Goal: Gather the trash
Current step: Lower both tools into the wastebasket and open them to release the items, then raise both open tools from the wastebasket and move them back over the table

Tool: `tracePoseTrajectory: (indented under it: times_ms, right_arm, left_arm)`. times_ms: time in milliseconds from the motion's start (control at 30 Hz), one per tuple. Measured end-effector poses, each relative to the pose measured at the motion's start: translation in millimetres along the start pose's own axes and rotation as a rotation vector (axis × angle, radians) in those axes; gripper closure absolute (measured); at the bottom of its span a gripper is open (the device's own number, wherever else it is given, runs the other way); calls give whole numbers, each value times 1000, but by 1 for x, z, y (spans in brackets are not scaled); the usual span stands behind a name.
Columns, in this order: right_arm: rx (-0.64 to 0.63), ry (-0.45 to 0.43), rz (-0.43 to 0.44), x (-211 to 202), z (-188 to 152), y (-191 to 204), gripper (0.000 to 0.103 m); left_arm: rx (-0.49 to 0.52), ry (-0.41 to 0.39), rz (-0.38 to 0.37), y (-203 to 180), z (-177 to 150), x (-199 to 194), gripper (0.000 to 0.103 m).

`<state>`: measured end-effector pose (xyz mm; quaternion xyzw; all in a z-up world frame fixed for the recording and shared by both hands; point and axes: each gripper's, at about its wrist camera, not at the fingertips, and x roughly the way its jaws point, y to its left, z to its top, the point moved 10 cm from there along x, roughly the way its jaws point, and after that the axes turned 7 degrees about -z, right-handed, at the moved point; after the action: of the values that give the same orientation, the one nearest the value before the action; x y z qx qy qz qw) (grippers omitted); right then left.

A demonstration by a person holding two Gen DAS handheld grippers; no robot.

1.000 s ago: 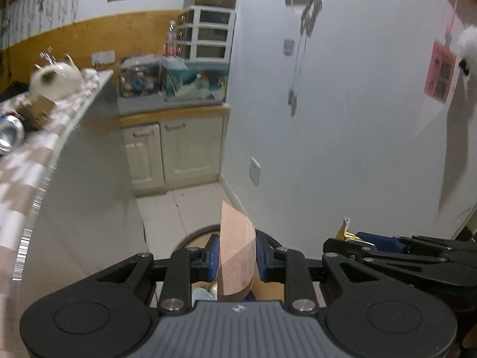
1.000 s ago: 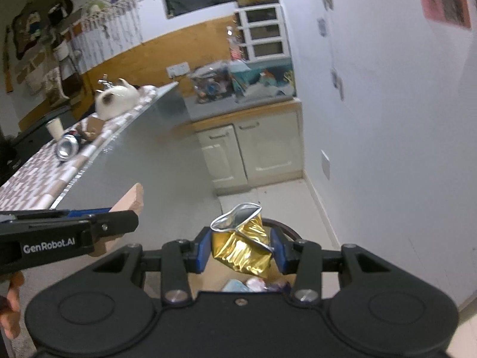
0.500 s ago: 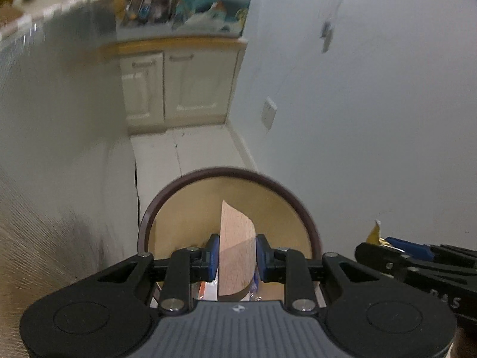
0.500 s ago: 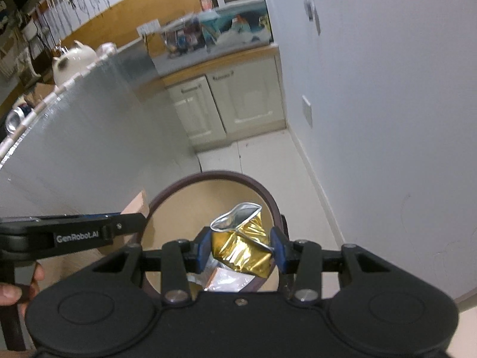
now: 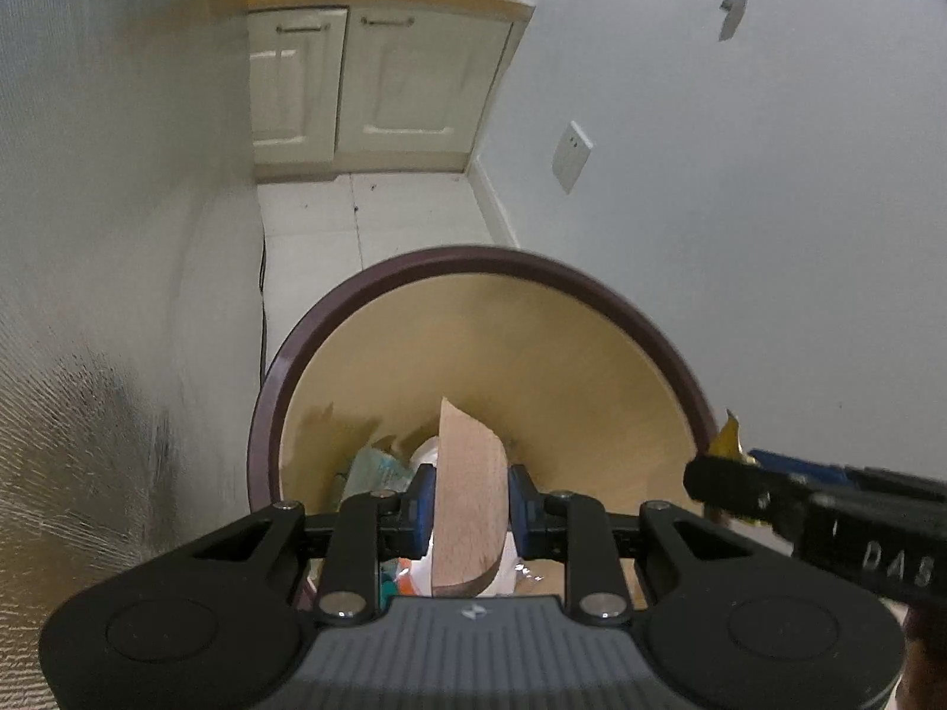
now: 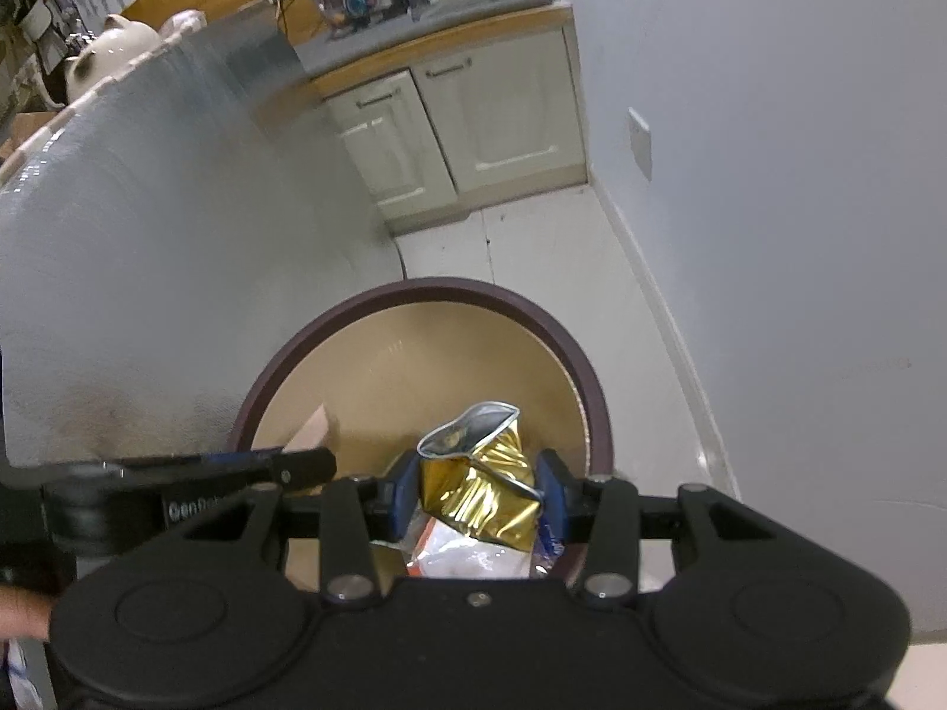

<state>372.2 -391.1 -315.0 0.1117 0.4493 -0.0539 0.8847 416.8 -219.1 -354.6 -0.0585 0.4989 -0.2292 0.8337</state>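
Note:
A round waste bin with a dark maroon rim (image 5: 414, 263) and tan inside stands on the floor below both grippers; it also shows in the right wrist view (image 6: 450, 287). My left gripper (image 5: 469, 500) is shut on a brown cardboard piece (image 5: 467, 497) and holds it over the bin's mouth. My right gripper (image 6: 478, 494) is shut on a crumpled gold foil wrapper (image 6: 479, 491), also over the bin. Wrappers and paper (image 5: 373, 470) lie in the bin's bottom.
A silver-sided counter (image 5: 106, 296) rises close on the left with a white teapot (image 6: 112, 53) on top. A white wall (image 5: 740, 207) with a socket (image 5: 571, 157) is on the right. Cream cabinets (image 5: 367, 77) stand beyond a strip of tiled floor (image 5: 355, 213).
Both grippers have tilted down and moved over the bin, which now fills the lower middle of each view. Both still hold their trash.

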Motion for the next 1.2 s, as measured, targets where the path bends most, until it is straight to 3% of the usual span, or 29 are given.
tracePoseTrajectory:
  times_ms: [433,600,733,1033,1200]
  right_arm:
    - [14,63,-1,45,20,8,59]
    - [6,69,15,52,27,13,58]
    - [-19,82,20,55,26,17,48]
    - [-52,110,-8,52,20,11,48]
    - [-91,114,-4,45,14,12,48]
  left_arm:
    - [24,15,-1,11,-2,19,75]
    - [43,19,34,16,-3,19,56]
    - [37,37,41,19,-6,18,56]
    - [24,73,59,24,-9,13,52]
    - [13,72,64,23,-8,7,44]
